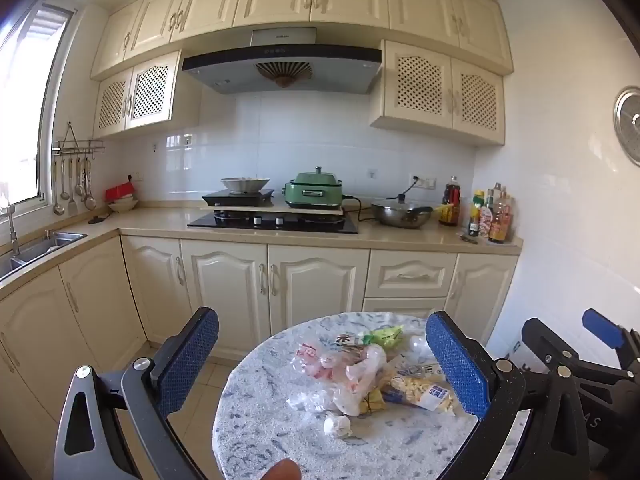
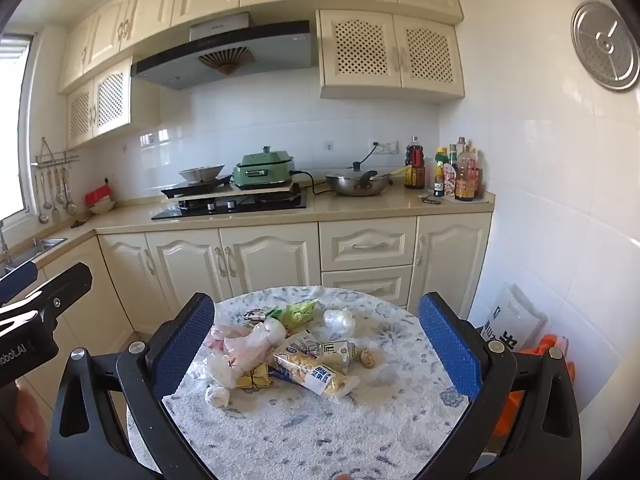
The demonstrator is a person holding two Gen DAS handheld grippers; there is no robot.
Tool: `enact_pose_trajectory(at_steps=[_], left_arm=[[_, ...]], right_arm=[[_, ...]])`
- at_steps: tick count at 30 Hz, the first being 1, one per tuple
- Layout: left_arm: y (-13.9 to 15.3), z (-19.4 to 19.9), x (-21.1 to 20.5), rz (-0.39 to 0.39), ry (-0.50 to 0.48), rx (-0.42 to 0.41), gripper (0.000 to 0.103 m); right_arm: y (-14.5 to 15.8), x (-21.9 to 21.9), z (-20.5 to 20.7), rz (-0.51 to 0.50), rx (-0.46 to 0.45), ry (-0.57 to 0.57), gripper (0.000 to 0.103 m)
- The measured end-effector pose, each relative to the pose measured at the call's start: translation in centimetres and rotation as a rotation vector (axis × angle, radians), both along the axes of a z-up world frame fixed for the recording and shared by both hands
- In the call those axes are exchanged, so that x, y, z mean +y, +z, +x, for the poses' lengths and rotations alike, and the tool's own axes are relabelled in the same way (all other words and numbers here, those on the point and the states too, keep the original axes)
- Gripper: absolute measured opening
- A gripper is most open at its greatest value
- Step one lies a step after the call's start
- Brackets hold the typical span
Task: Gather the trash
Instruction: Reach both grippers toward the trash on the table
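Observation:
A heap of trash [image 1: 360, 372] [image 2: 280, 352] lies on a round marbled table [image 1: 280, 440] [image 2: 320, 432]: crumpled clear plastic bags, a green wrapper [image 2: 298, 312], a yellow snack bag [image 2: 316, 372], a small milk carton [image 2: 338, 352] and white paper wads [image 2: 217, 395]. My left gripper [image 1: 322, 364] hovers open above the table's near side, the heap beyond its blue pads. My right gripper [image 2: 316, 346] stands open too, framing the heap from further back. Neither touches anything. The right gripper's body [image 1: 580, 360] shows at the left wrist view's right edge.
Cream base cabinets [image 2: 260, 260] stand behind the table, with a counter carrying a hob, a green cooker [image 2: 264, 170], a wok [image 2: 358, 184] and bottles [image 2: 460, 172]. A sink [image 1: 36, 248] is at left. White and orange bags [image 2: 520, 324] lean against the right wall.

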State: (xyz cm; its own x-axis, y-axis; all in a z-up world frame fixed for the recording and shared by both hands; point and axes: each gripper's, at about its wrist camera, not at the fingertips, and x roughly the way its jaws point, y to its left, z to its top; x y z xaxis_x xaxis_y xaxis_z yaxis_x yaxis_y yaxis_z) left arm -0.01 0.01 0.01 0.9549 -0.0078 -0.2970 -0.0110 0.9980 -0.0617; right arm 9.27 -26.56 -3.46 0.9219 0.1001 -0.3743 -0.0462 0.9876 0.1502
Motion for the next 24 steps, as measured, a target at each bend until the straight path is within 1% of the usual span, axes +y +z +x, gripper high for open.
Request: enact_pose_trajectory(at_steps=[3, 5, 8, 10, 11, 14, 24], left_arm=[[0.0, -0.2, -0.1, -0.006, -0.003, -0.015, 0.102], [-0.2, 0.8, -0.4, 0.012, 0.014, 0.016, 0.102], [-0.1, -0.1, -0.8, 0.025, 0.008, -0.034, 0.102], [0.0, -0.4, -0.9, 0.022, 0.001, -0.05, 0.102], [0.3, -0.5, -0.4, 0.009, 0.0, -0.05, 0.102], [0.2, -0.5, -0.1, 0.004, -0.002, -0.058, 0.102], [0.3, 0.5, 0.7, -0.029, 0.005, -0.056, 0.102]], right_arm=[[0.1, 0.0, 0.0, 0.003, 0.001, 0.001, 0.103], [0.1, -0.1, 0.1, 0.006, 0.001, 0.004, 0.103], [0.2, 0.0, 0.5, 0.005, -0.003, 0.001, 0.103], [0.3, 0.0, 1.2, 0.001, -0.01, 0.003, 0.103], [0.6, 0.3, 1.1, -0.008, -0.017, 0.005, 0.103], [1.0, 0.8, 0.7, -0.024, -0.036, 0.002, 0.103], [1.7, 1.2, 2.1, -0.025, -0.036, 0.016, 0.103]])
